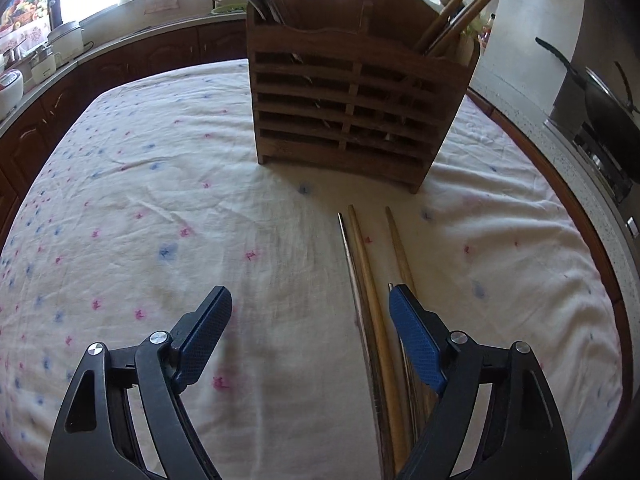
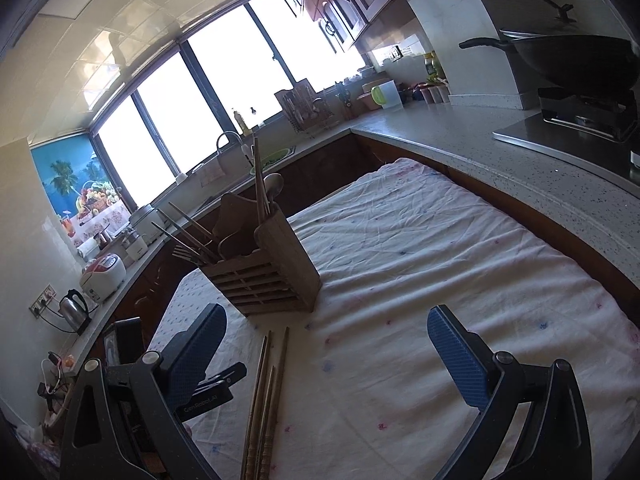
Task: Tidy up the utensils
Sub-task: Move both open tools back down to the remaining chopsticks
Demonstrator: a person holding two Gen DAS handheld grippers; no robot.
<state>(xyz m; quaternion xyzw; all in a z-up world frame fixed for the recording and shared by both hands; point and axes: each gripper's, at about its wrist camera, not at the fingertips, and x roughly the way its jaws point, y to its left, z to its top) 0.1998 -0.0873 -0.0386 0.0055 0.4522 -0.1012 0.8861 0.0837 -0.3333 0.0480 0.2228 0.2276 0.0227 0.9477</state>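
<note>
Chopsticks (image 1: pixel 376 320) on cloth beside left gripper (image 1: pixel 310 304) | both grippers released, right gripper (image 2: pixel 326 332) empty

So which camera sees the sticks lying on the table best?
The left wrist view: the long wooden chopsticks lie side by side on the spotted white tablecloth, large and near, beside the left tool. The right wrist view shows them smaller, low in the picture.
</note>
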